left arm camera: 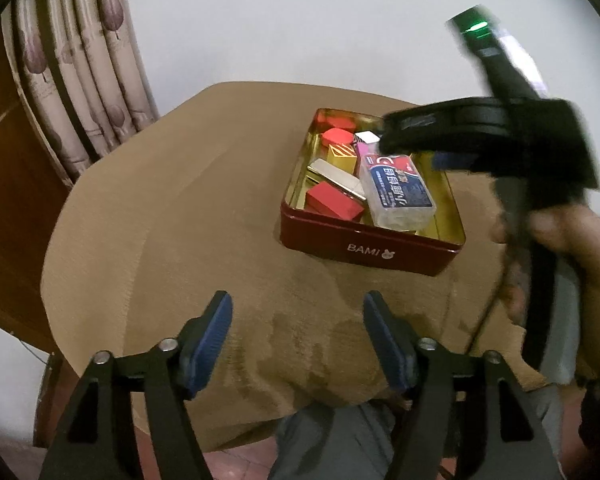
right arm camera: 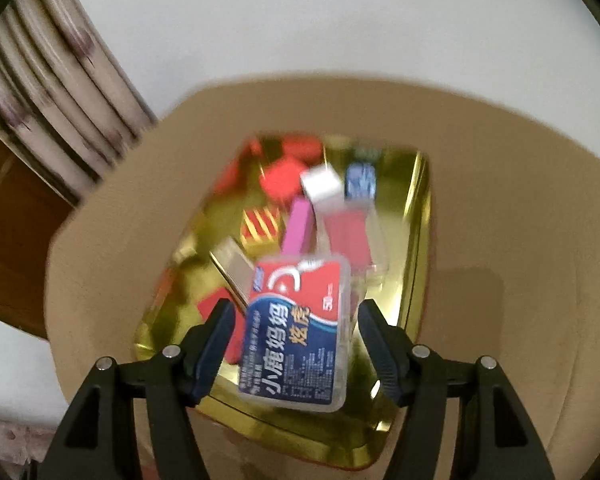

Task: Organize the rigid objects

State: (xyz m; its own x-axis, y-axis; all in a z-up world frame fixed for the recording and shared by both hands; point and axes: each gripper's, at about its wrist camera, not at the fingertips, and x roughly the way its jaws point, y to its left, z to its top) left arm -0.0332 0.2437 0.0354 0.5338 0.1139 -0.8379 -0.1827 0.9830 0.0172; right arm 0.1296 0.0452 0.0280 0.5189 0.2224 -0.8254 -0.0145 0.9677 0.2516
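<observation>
A red tin marked BAMI (left arm camera: 364, 246) with a gold inside (right arm camera: 414, 240) stands on the tan table. It holds several small boxes: red ones (left arm camera: 334, 200), a gold striped one (left arm camera: 342, 155), a silver one (left arm camera: 338, 179), a pink one (right arm camera: 298, 226). A clear plastic box with a red and blue label (left arm camera: 398, 192) lies on top of them; it also shows in the right wrist view (right arm camera: 300, 332). My right gripper (right arm camera: 294, 344) is open above the tin, its fingers on either side of that box, not touching it. My left gripper (left arm camera: 298, 334) is open and empty over the table's near part.
The round table has a tan cloth (left arm camera: 172, 220). A patterned curtain (left arm camera: 80, 64) and a wooden door (left arm camera: 8, 200) are at the left. A white wall is behind. The person's hand (left arm camera: 560, 248) holds the right gripper at the right.
</observation>
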